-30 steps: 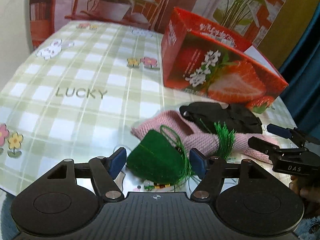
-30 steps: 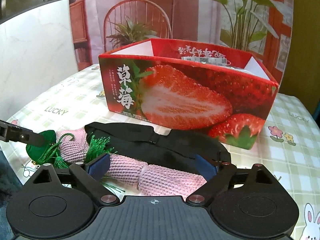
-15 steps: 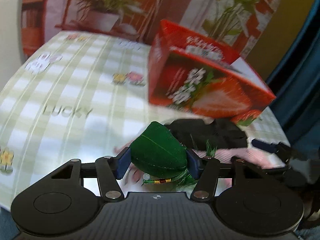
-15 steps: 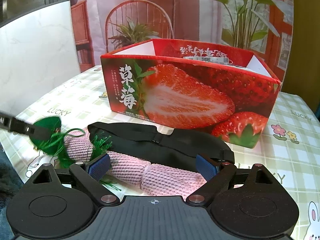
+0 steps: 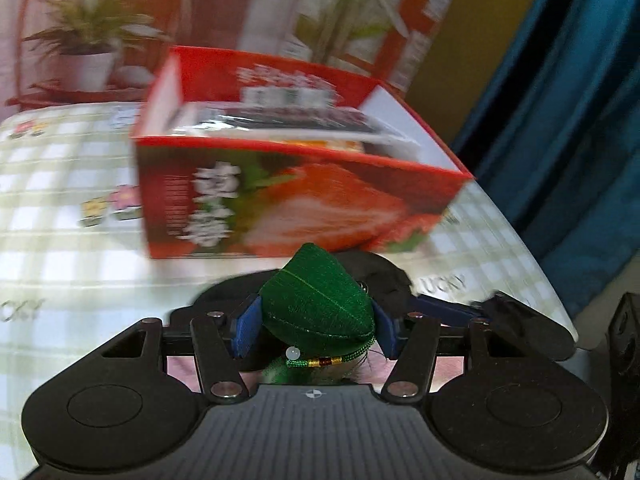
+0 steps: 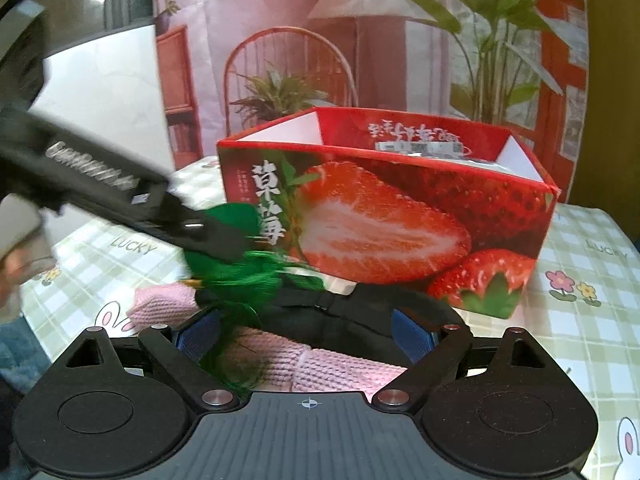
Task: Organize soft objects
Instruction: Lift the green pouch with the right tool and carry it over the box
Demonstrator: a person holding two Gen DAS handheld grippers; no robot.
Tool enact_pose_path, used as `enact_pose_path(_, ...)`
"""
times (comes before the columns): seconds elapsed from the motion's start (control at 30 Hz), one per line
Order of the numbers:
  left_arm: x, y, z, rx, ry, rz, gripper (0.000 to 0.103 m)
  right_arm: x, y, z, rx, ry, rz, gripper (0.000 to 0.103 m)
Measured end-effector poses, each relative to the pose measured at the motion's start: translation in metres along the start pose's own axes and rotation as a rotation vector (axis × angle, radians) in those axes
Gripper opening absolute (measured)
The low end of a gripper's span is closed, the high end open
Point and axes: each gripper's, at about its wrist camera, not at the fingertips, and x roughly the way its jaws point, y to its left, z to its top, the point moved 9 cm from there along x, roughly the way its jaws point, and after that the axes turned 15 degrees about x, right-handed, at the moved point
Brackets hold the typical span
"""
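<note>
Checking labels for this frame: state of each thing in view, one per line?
left gripper: shut on the green pouch, off the table
green pouch: held, tassel hanging
right gripper: closing, pads not pressing anything
pink knit piece: lying on table
black strap: lying across the pink knit piece
strawberry box: open-topped, upright, something already inside

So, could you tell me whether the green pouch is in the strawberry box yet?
Not yet: the green pouch is clamped in the left gripper, in front of the strawberry box.
</note>
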Motion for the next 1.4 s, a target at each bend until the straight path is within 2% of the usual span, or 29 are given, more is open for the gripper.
enact_pose_path(0.23, 0.014, -0.023, 0.000, 0.055, 0.030, -0.040, 0.061, -0.005, -0.003, 0.002, 0.024, -0.019, 0.059, 0.058)
enact_pose_path(0.3, 0.016, -0.024, 0.003, 0.052, 0.026, -0.043, 0.061, -0.006, -0.002, 0.003, 0.018, -0.026, 0.065, 0.053)
enact_pose_path(0.47, 0.009, -0.021, 0.021, 0.054, -0.012, -0.054, 0.061, -0.012, -0.006, 0.017, 0.023, -0.061, 0.076, 0.051)
enact_pose_path(0.57, 0.000, -0.023, 0.045, 0.066, -0.063, -0.054, 0.061, -0.018, -0.007, 0.038, 0.002, -0.095, 0.074, 0.051)
enact_pose_path(0.83, -0.047, -0.018, 0.125, 0.048, -0.300, -0.052, 0.061, -0.050, -0.001, 0.134, -0.107, -0.256, 0.081, 0.052)
enact_pose_path(1.0, -0.061, -0.012, 0.159, 0.059, -0.370, -0.013, 0.061, -0.052, 0.009, 0.182, -0.215, -0.336, 0.080, 0.054)
enact_pose_path(1.17, -0.058, 0.002, 0.179, 0.070, -0.373, 0.024, 0.061, -0.038, 0.017, 0.206, -0.265, -0.390, 0.092, 0.054)
enact_pose_path(1.4, -0.026, 0.021, 0.173, 0.065, -0.294, 0.041, 0.061, -0.003, 0.003, 0.203, -0.207, -0.356, 0.126, 0.055)
